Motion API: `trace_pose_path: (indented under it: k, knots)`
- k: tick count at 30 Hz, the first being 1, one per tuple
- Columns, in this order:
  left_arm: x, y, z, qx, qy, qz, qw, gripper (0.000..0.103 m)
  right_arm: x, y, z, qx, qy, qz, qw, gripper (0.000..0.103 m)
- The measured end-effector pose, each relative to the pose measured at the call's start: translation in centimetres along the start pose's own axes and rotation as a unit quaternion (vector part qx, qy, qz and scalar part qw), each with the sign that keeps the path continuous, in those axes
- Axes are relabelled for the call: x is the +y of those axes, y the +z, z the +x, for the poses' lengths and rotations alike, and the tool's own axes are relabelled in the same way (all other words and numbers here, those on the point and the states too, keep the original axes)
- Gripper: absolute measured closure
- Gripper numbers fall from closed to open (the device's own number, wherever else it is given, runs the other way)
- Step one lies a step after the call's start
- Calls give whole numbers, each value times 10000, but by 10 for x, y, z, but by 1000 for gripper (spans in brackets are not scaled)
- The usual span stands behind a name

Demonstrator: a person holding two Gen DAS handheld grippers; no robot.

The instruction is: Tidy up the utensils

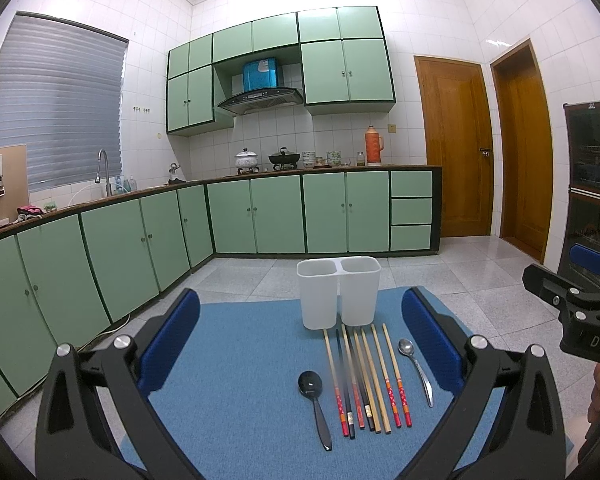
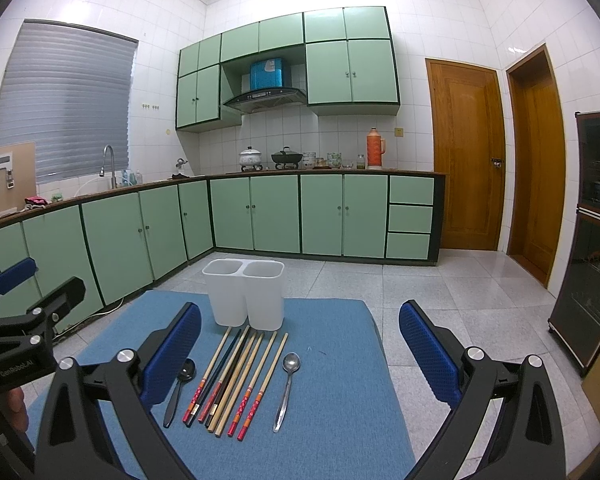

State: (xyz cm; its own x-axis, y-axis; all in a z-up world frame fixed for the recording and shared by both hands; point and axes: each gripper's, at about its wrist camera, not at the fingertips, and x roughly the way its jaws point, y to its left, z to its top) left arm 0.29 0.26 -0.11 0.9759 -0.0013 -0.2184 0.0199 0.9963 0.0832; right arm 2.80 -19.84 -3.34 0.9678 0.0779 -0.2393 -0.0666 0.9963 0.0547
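The chopsticks (image 1: 366, 378) lie side by side in a row on the blue mat (image 1: 240, 360), their long axis running from the camera toward the white two-compartment holder (image 1: 339, 292), with the thin tips near its base and the red and dark decorated ends toward the viewer. A black spoon (image 1: 315, 398) lies just left of the row, and a metal spoon (image 1: 416, 368) lies just right of it, both with the bowl toward the holder. The holder stands upright at the far edge of the mat, both compartments empty. The left gripper (image 1: 300, 344) hangs above the mat with its jaws wide apart, holding nothing. The right gripper (image 2: 300, 344) also has its jaws wide apart, with nothing between them. Behind, green cabinets (image 1: 256, 216) line the kitchen walls.
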Motion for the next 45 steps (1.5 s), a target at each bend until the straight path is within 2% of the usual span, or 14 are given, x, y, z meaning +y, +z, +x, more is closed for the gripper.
trace_pose_path:
  k: [45]
  knots:
    - [5,-5,5,-15,11,-2,10000,5,0,-1,1,12,3,-3,10000,6]
